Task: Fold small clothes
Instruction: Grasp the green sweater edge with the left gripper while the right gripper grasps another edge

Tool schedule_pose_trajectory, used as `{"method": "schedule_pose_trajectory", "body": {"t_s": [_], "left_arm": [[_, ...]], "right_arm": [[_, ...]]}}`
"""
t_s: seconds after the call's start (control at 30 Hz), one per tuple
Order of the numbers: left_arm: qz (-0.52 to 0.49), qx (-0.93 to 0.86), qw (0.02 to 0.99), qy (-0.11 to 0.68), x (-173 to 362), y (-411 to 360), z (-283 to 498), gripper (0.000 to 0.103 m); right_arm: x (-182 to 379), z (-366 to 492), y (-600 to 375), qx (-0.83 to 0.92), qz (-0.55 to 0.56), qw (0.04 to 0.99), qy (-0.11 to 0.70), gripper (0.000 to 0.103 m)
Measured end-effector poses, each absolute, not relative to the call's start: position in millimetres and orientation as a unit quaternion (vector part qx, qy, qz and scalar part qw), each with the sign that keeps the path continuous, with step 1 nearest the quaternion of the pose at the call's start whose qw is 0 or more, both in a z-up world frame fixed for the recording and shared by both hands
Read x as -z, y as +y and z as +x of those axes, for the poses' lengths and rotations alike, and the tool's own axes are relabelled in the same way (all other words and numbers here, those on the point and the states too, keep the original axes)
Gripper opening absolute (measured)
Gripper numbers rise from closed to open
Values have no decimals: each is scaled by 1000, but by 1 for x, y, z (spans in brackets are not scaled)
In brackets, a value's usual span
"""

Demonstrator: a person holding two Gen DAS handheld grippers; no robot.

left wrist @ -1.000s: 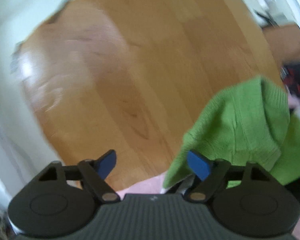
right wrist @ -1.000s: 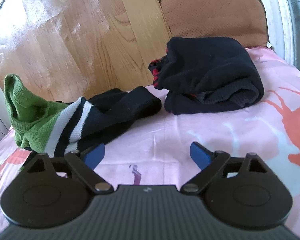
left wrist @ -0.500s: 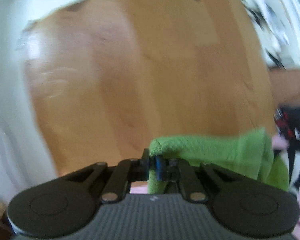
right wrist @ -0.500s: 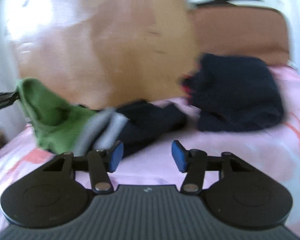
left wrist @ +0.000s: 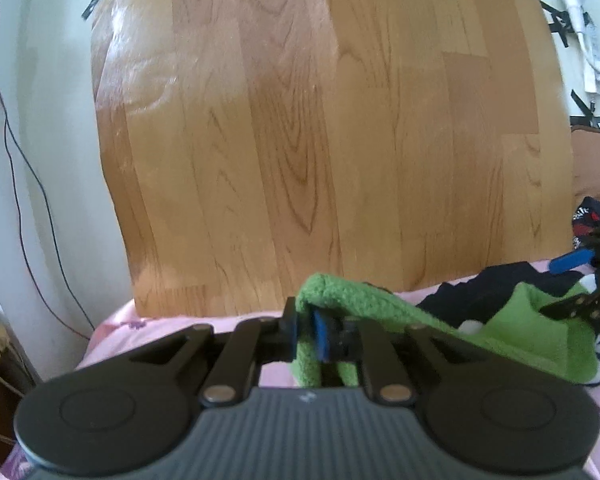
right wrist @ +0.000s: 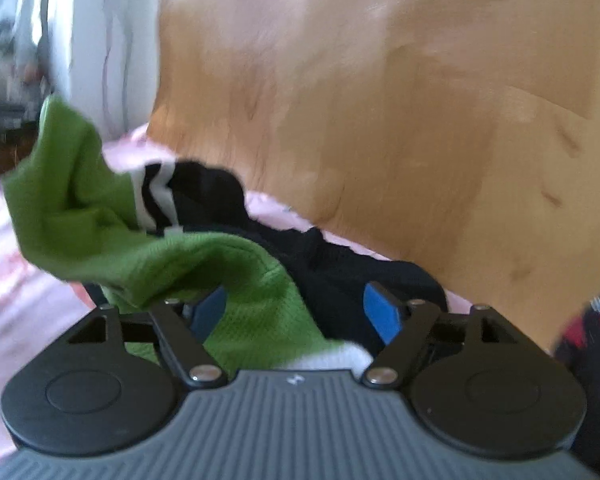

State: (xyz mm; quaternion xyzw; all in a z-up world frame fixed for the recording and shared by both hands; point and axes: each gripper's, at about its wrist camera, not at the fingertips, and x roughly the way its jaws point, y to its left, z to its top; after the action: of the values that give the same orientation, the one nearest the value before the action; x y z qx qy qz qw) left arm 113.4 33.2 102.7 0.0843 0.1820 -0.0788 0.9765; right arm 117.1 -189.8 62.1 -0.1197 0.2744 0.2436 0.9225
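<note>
A small knit garment, green [left wrist: 380,300] with white and black stripes, lies on the pink bedsheet [left wrist: 148,320]. My left gripper [left wrist: 306,330] is shut on its green edge and holds it lifted. My right gripper [right wrist: 296,312] is open, its jaws on either side of another green fold [right wrist: 204,264] of the same garment; it also shows in the left wrist view [left wrist: 572,276] at the far right. The garment's black part [right wrist: 340,268] lies behind the fold.
A wood-grain board [left wrist: 320,140] stands upright behind the bed. A folded dark garment with red marks [right wrist: 592,340] lies at the right. A brown cushion [left wrist: 596,164] leans at the far right. Cables [left wrist: 16,160] run down the white wall on the left.
My left gripper closed on the green edge and lifted it. My right gripper swung left and moved in over the garment, its jaws now around a green fold.
</note>
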Motion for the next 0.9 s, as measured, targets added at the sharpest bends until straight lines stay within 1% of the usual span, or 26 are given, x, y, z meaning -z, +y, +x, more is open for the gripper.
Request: {"method": "schedule_pose_trajectory", "body": {"t_s": [0.1, 0.13, 0.17, 0.2, 0.23, 0.27, 0.33, 0.4, 0.47, 0.57, 0.73, 0.9], "left_arm": [[87, 74, 976, 184, -101, 40, 113, 10], [88, 72, 976, 183, -99, 43, 108, 7], [87, 68, 977, 182, -99, 43, 110, 7], [82, 63, 979, 177, -100, 44, 106, 7], [73, 59, 981, 170, -100, 47, 100, 6], [63, 55, 983, 163, -98, 52, 91, 6], [40, 48, 987, 147, -98, 62, 71, 6], [5, 51, 992, 118, -108, 68, 50, 6], [-32, 59, 994, 88, -122, 74, 24, 6], [-75, 76, 993, 43, -146, 83, -12, 6], [-116, 120, 985, -32, -212, 93, -68, 6], [-116, 133, 978, -109, -276, 91, -118, 6]], "right_arm": [[-54, 130, -175, -266, -147, 912, 276, 76], [-52, 131, -170, -270, -155, 910, 272, 72], [-50, 131, -164, -274, -161, 909, 269, 47], [-49, 134, -159, -276, -168, 908, 267, 34], [-51, 130, -157, -274, -174, 909, 262, 25], [-53, 122, -158, -265, -172, 916, 246, 22], [-64, 101, -169, -252, -150, 931, 216, 20], [-76, 75, -177, -223, -143, 947, 181, 18], [-90, 42, -185, -192, -150, 961, 132, 17], [-117, 0, -193, -156, -146, 974, 81, 17], [-179, -62, -205, -97, -140, 985, -21, 15], [-257, -124, -224, -59, -94, 986, -127, 15]]}}
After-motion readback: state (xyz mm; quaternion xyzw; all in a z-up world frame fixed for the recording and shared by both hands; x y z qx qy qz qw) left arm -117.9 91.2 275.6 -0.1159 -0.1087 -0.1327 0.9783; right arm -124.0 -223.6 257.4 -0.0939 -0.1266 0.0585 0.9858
